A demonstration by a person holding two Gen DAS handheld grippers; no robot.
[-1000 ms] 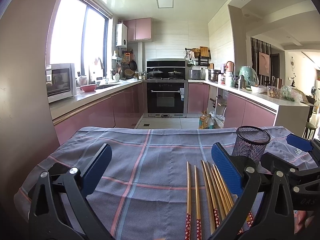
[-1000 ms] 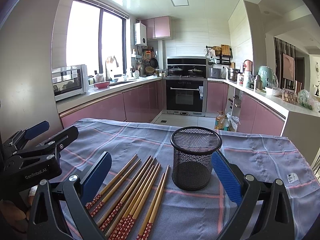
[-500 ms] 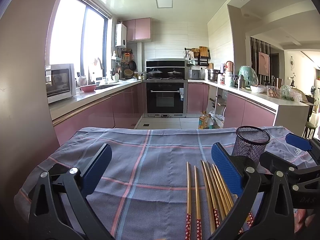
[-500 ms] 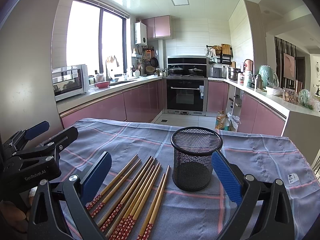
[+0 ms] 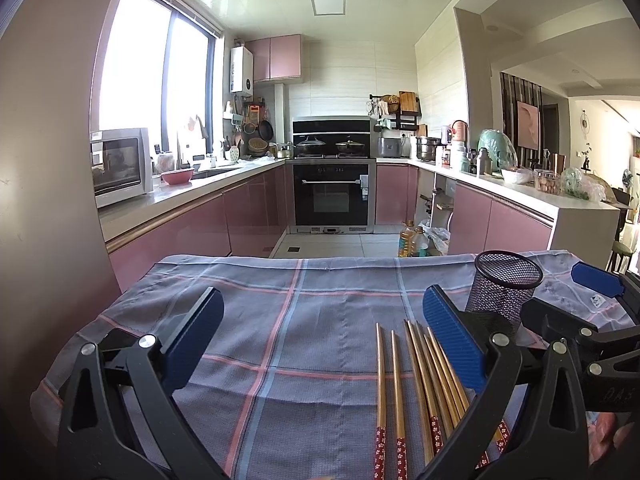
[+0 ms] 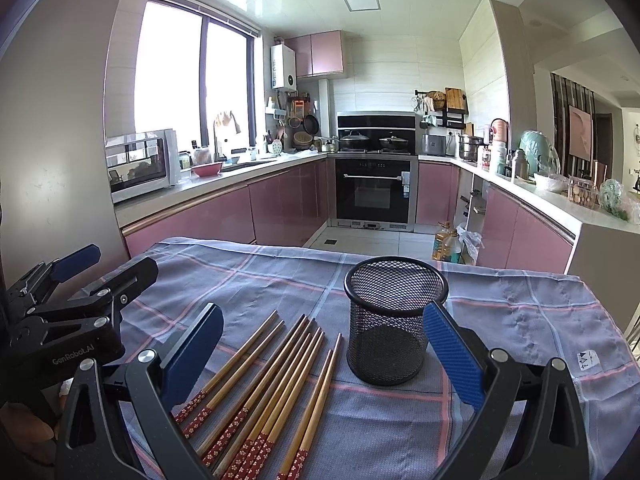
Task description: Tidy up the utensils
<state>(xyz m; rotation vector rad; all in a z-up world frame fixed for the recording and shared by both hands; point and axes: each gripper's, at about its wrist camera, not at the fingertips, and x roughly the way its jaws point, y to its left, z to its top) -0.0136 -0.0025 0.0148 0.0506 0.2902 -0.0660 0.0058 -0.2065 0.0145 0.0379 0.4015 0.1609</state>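
Observation:
Several wooden chopsticks (image 6: 276, 376) with red flowered ends lie side by side on a blue checked cloth (image 6: 520, 320). To their right stands an upright black mesh cup (image 6: 394, 320), with nothing inside. My right gripper (image 6: 324, 350) hovers open over the chopsticks and the cup, holding nothing. In the left wrist view the same chopsticks (image 5: 416, 376) lie under the right finger of my left gripper (image 5: 324, 338), which is open and holds nothing. The mesh cup (image 5: 506, 288) is beyond it to the right.
The cloth-covered table ends at a far edge (image 5: 320, 260) facing a kitchen floor. Pink cabinets and counters run along both sides, with an oven (image 5: 332, 192) at the back. A wall (image 5: 40, 160) stands close on the left. Oil bottles (image 6: 444, 246) sit on the floor.

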